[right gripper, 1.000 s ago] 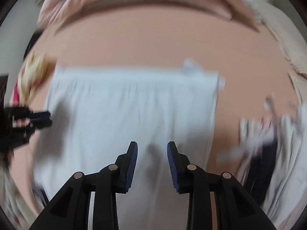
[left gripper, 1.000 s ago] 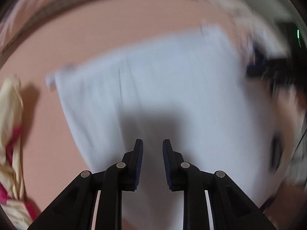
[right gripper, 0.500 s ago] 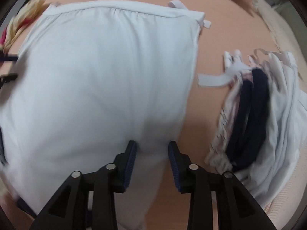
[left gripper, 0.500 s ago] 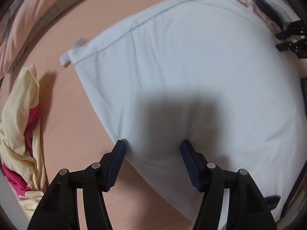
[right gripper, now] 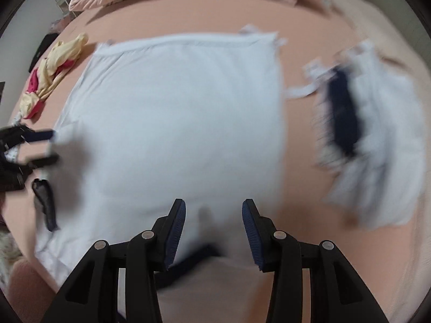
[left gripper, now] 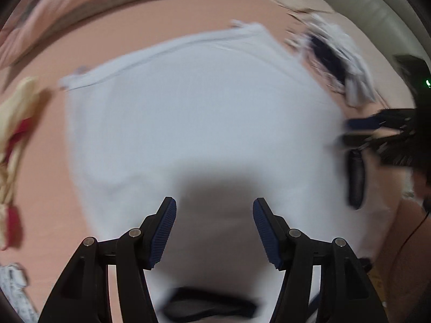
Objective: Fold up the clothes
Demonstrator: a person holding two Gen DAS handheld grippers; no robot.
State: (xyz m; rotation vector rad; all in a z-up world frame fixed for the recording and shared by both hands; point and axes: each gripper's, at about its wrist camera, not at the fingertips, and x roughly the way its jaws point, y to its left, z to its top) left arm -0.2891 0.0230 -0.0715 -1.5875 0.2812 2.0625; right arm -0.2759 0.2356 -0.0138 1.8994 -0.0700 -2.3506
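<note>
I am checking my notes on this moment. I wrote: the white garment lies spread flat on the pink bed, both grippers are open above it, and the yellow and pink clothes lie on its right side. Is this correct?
Not quite. The yellow and pink clothes lie to the left of the white garment, as the right wrist view shows. The rest holds: it is spread on the pink bed, and the left gripper and right gripper are open above it.

Garment (right gripper: 175, 118): plain pale blue-white, dark navy trim at near edge. Bed sheet (right gripper: 188, 18): salmon pink, no pattern. Crumpled cloth (right gripper: 54, 67) far left: cream-yellow with magenta patches. Pile (right gripper: 377, 134) on right: white with a navy piece, fine dark print on one edge. Both grippers black with ribbed blue pads (left gripper: 164, 231).
</note>
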